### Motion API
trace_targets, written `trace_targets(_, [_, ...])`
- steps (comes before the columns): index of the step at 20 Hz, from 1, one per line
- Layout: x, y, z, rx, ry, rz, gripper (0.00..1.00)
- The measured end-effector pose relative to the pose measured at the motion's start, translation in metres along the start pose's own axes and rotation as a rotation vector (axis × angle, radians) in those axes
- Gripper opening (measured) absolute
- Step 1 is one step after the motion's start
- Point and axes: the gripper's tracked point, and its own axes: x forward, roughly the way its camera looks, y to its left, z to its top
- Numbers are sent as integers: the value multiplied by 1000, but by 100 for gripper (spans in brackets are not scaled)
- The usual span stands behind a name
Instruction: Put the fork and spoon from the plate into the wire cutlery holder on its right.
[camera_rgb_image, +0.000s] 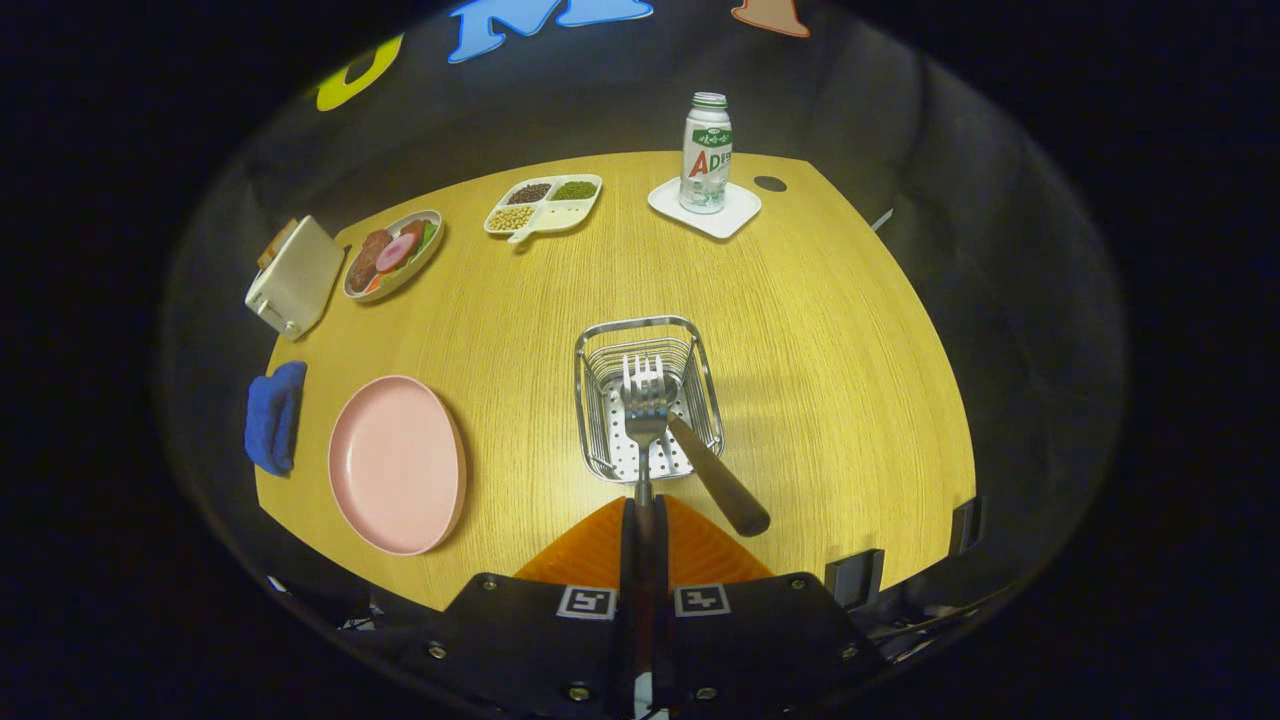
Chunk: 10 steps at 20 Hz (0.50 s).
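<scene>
Seen from the gripper view, the gripper (640, 520) looks down at a steep angle over a wooden counter (800, 330), its two fingers (600, 550) pressed close together on the dark handle of a fork (645, 420). The fork points straight ahead from the fingers, its tines raised over the open top of the wire cutlery holder (590, 400), which stands just ahead of the fingers on the counter. A spoon (715, 475) already sits in the holder, bowl end down inside the basket, with its brown handle leaning out over the near rim toward the right of the fingers. To the left of the holder, well apart from it, lies a pink plate (395, 465) with nothing on it. Beyond the plate's left side is a folded blue cloth (273, 415) at the counter's edge. Farther back on the left stand a pale toaster (295, 275) and, beside it, a dish of food (393, 253). A divided tray of beans (543, 203) sits at the far middle of the counter, and to its right a bottle (706, 153) stands upright on a white coaster (735, 215).
</scene>
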Motion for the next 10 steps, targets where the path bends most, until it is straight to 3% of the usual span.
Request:
trace_targets(8, [-6, 1, 24, -13, -51, -5, 15])
trace_targets(10, [-6, 1, 25, -12, -52, -8, 24])
